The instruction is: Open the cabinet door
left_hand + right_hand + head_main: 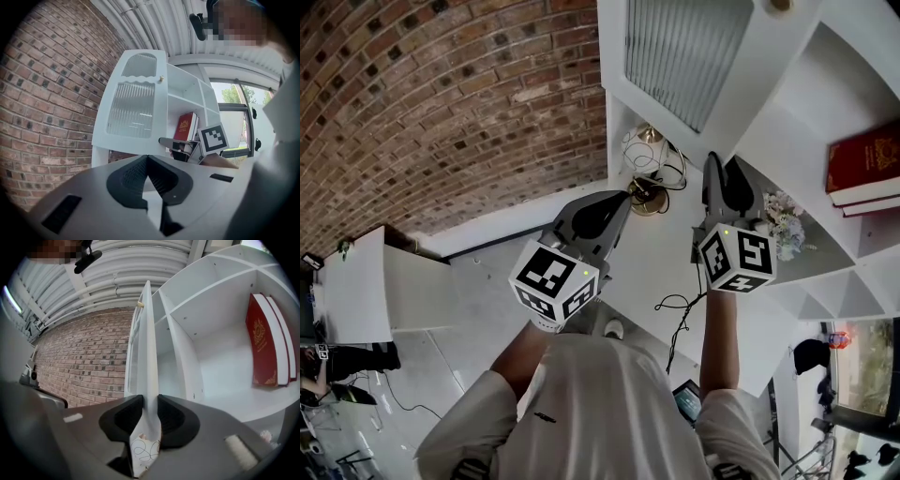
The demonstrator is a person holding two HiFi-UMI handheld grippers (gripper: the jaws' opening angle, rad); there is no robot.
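White cabinet door (149,348) stands swung out, edge-on; my right tool (150,404) pinches its edge, beside shelves (211,291) holding red books (262,341). My left tool (146,159) is pressed together, empty.

Red brick wall (441,103), white floor (478,300), ribbed white ceiling (131,268), window (232,96) w/ daylight.

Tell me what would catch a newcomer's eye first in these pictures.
The white cabinet door with its ribbed glass stands open, its edge clamped in the right gripper. On the open shelves to the right of it, a red book stands out against the white, and a brick wall fills the left of the head view. The left gripper is shut on nothing.
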